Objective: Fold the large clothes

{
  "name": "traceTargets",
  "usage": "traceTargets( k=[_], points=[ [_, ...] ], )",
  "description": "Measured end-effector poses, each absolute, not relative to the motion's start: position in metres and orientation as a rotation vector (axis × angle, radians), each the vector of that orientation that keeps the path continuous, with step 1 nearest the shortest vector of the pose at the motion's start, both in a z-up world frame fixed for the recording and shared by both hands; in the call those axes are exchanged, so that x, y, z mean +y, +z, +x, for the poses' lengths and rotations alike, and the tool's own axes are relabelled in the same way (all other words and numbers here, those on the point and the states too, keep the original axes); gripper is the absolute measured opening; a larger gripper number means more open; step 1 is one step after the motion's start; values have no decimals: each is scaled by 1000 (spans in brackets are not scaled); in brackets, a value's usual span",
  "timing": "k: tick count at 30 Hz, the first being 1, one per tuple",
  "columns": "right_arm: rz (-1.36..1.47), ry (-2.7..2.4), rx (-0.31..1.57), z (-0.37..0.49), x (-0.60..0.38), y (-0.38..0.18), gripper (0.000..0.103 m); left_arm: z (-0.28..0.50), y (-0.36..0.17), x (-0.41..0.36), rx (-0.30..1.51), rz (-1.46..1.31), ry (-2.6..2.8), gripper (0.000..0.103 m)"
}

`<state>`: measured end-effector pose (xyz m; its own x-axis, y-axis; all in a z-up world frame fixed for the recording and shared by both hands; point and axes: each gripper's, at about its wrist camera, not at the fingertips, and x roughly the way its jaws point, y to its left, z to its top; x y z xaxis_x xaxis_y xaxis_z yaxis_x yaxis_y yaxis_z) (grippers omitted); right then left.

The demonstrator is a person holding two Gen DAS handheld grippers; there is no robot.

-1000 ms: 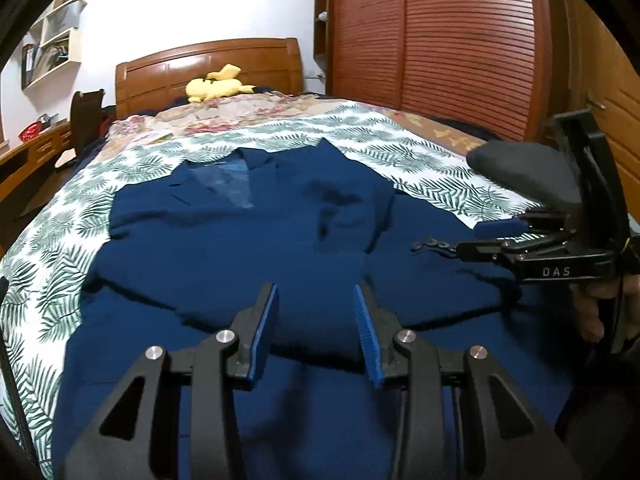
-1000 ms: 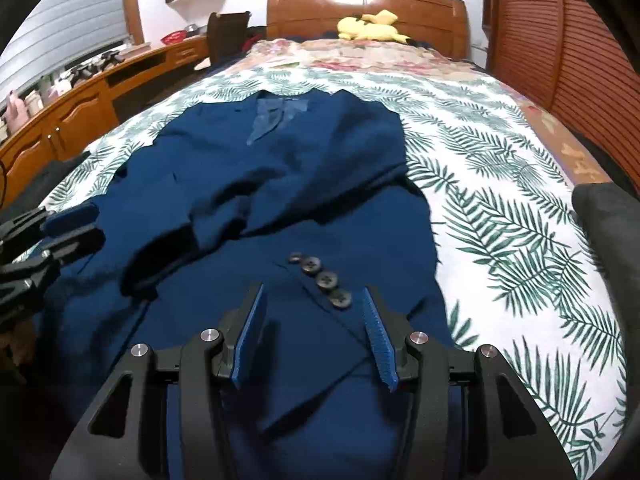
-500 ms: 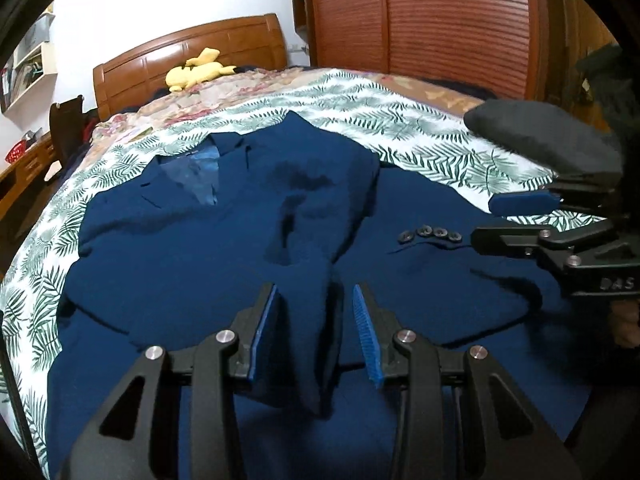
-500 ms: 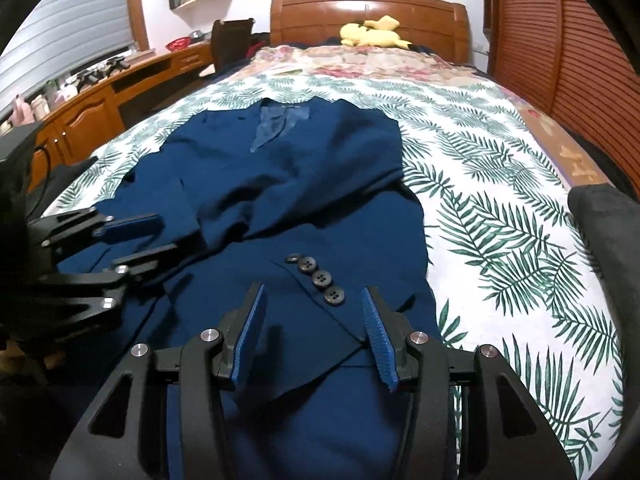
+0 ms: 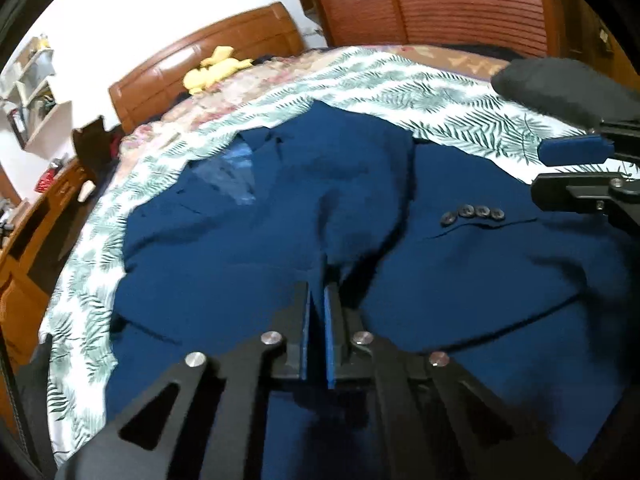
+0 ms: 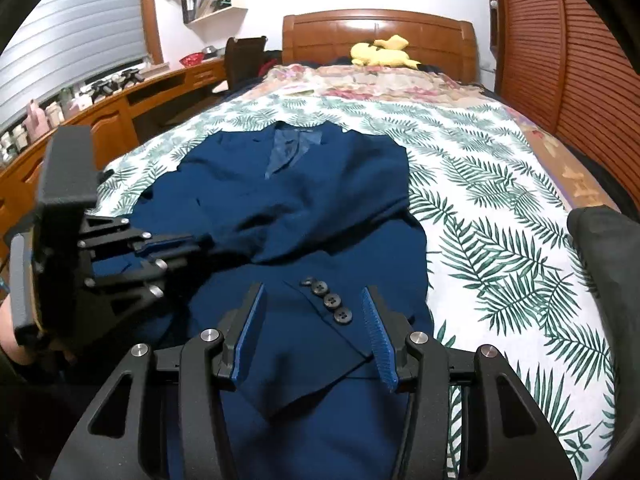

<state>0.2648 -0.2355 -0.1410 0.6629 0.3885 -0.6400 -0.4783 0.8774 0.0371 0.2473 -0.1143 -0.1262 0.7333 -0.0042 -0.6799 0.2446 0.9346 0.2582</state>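
A navy blue suit jacket (image 5: 280,208) (image 6: 304,200) lies spread on the bed, collar toward the headboard. One sleeve is folded across its lower part, and the cuff with several dark buttons (image 6: 330,300) (image 5: 472,214) faces up. My left gripper (image 5: 318,292) (image 6: 200,248) is at the jacket's near middle, its jaws closing tight on a raised ridge of blue cloth pinched between the blue pads. My right gripper (image 6: 313,292) (image 5: 538,172) hovers over the buttoned cuff, open, with nothing pressed between its fingers.
The bed has a white leaf-print sheet (image 6: 500,208) and a wooden headboard (image 6: 376,32) with a yellow plush toy (image 6: 380,50). A dark grey bundle (image 5: 560,88) (image 6: 604,248) lies at the bed's right edge. Wooden slatted wardrobe doors (image 6: 580,60) stand right, a desk (image 6: 120,104) left.
My left gripper's jaws went from apart to closed on a ridge of the jacket cloth, and that hand rolled slightly. The right gripper stayed open and rose a little.
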Motion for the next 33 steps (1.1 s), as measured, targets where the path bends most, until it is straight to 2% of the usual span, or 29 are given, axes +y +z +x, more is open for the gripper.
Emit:
traceTargets(
  k=[8, 27, 33],
  points=[
    [-145, 495, 678, 262, -239, -138, 50, 195, -101, -75, 669, 224, -83, 2],
    [-188, 504, 704, 266, -222, -149, 50, 136, -120, -33, 757, 49, -87, 3],
    [-207, 510, 715, 266, -217, -153, 50, 121, -113, -17, 732, 34, -77, 7]
  ],
)
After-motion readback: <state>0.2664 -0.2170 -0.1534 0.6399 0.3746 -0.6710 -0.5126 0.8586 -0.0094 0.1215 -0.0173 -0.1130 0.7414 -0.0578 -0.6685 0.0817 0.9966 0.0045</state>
